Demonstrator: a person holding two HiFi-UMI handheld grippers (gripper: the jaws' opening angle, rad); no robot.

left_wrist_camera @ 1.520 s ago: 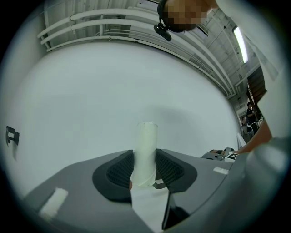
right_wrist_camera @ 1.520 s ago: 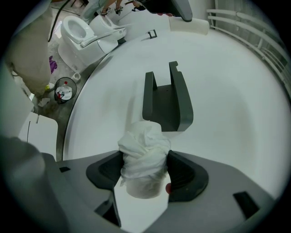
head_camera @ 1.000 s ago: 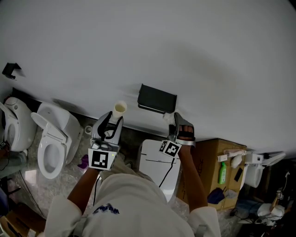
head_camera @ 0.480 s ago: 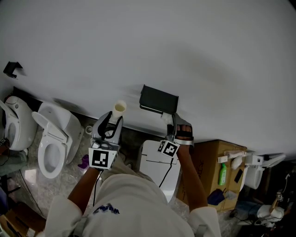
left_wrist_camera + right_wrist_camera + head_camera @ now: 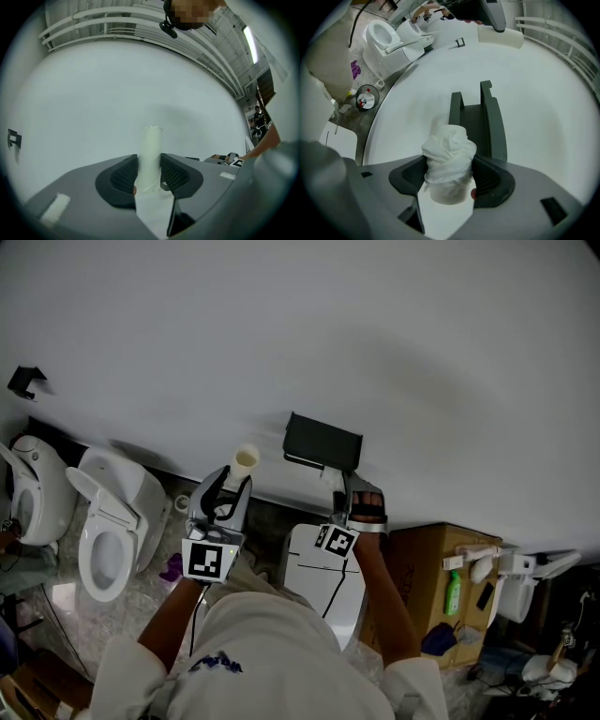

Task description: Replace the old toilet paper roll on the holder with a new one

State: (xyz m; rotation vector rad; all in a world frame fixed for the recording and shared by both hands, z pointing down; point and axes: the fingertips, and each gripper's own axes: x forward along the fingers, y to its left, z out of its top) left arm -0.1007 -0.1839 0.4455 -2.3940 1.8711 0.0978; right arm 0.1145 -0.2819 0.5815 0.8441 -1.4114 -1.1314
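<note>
1. Right tool [image 5: 450, 177], clamped on the new roll [image 5: 449, 152], has been brought nearer the black holder [image 5: 322, 441]; loading is judged imminent.
2. Left tool [image 5: 149, 174], closed on the empty cardboard tube [image 5: 151, 147], is kept aside, unmoved.

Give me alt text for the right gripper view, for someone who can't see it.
The right tongs grip a toilet paper roll with loose, crumpled outer sheets, just in front of a dark holder mounted on a white wall. Toilets stand on the floor at upper left.
</note>
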